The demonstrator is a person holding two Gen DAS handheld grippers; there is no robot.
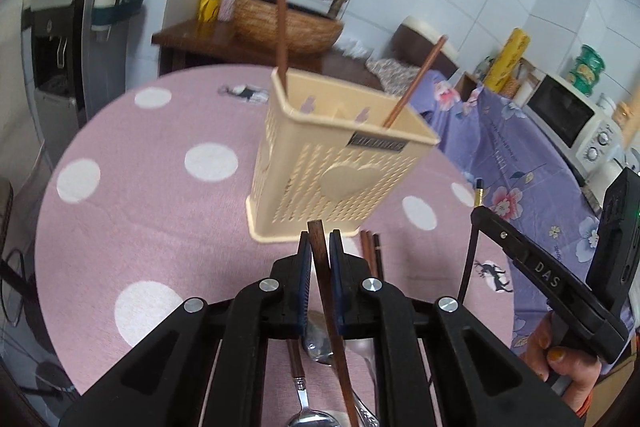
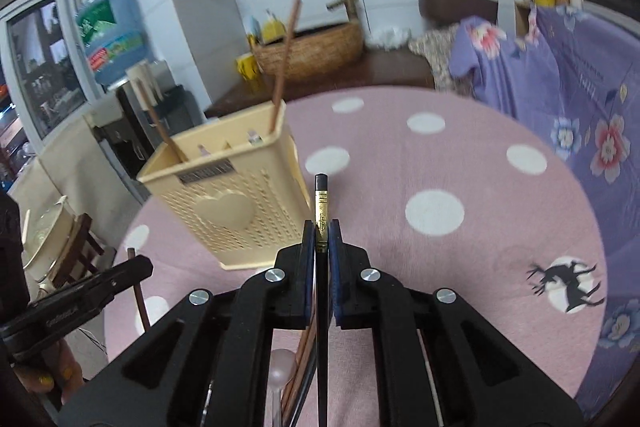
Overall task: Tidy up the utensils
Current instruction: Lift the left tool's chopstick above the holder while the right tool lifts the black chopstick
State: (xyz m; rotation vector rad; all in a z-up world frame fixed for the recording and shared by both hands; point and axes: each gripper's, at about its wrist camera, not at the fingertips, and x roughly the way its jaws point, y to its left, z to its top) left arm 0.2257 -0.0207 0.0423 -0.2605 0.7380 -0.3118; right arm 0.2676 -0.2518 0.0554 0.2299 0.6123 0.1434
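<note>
A cream perforated utensil holder point(image 1: 340, 163) stands on the pink polka-dot table and holds two brown chopsticks point(image 1: 282, 31). My left gripper point(image 1: 320, 247) is shut on a brown chopstick point(image 1: 324, 287), just in front of the holder's base. Spoons point(image 1: 308, 415) and more chopsticks point(image 1: 372, 251) lie under and beside it. In the right wrist view the holder point(image 2: 228, 203) is to the left. My right gripper point(image 2: 321, 239) is shut on a black chopstick with a gold band point(image 2: 321, 203), above the table to the right of the holder.
The round table point(image 2: 440, 167) has a pink cloth with white dots. A purple floral cloth point(image 2: 580, 107) covers furniture at the right. A wicker basket point(image 1: 288, 23) sits on a dark sideboard behind. A water dispenser point(image 1: 60, 47) stands at the left, a microwave point(image 1: 568, 115) at the right.
</note>
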